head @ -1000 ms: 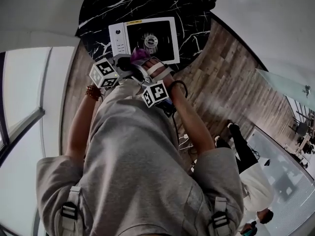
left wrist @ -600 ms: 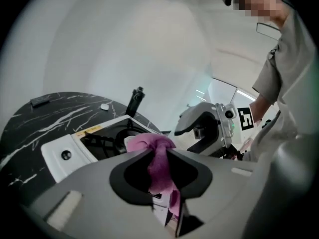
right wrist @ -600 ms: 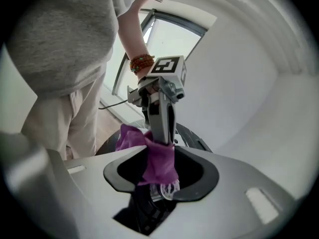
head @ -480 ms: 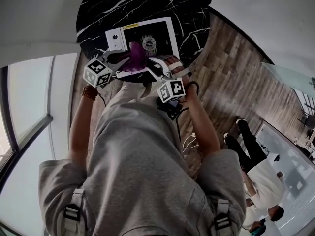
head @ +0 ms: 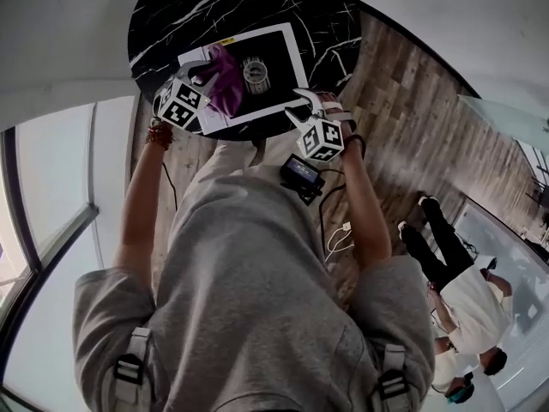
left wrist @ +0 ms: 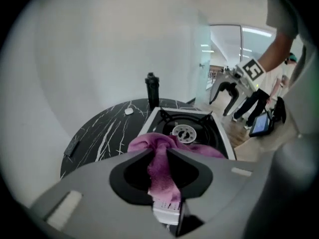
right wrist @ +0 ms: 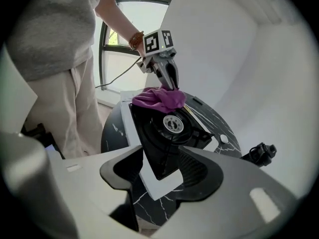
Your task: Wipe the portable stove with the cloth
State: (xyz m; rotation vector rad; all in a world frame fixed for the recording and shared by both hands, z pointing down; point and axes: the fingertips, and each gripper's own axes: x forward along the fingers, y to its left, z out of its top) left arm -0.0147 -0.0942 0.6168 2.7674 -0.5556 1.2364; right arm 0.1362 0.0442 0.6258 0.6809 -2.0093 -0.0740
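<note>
The portable stove (head: 283, 45) is white with a black top and a round burner (left wrist: 184, 132); it sits on a round black marble table (head: 171, 15). A purple cloth (head: 225, 77) hangs over the stove's left part. My left gripper (left wrist: 159, 154) is shut on the cloth (left wrist: 160, 169), and the same grip shows in the right gripper view (right wrist: 173, 87). My right gripper (right wrist: 162, 161) hovers off the stove's near right corner (right wrist: 159, 183). Its jaws are opening and nothing is between them; in the head view it (head: 304, 103) is apart from the cloth.
A black bottle (left wrist: 152, 89) stands at the table's far edge, with a small white object (left wrist: 129, 111) beside it. A dark flat item (left wrist: 72, 147) lies near the left rim. Another person (head: 446, 273) stands on the wood floor to the right. A large window is at the left.
Both grippers moved forward over the stove. The cloth, first bunched between the two grippers, now hangs from the left one alone; the right one has drawn away to the right.
</note>
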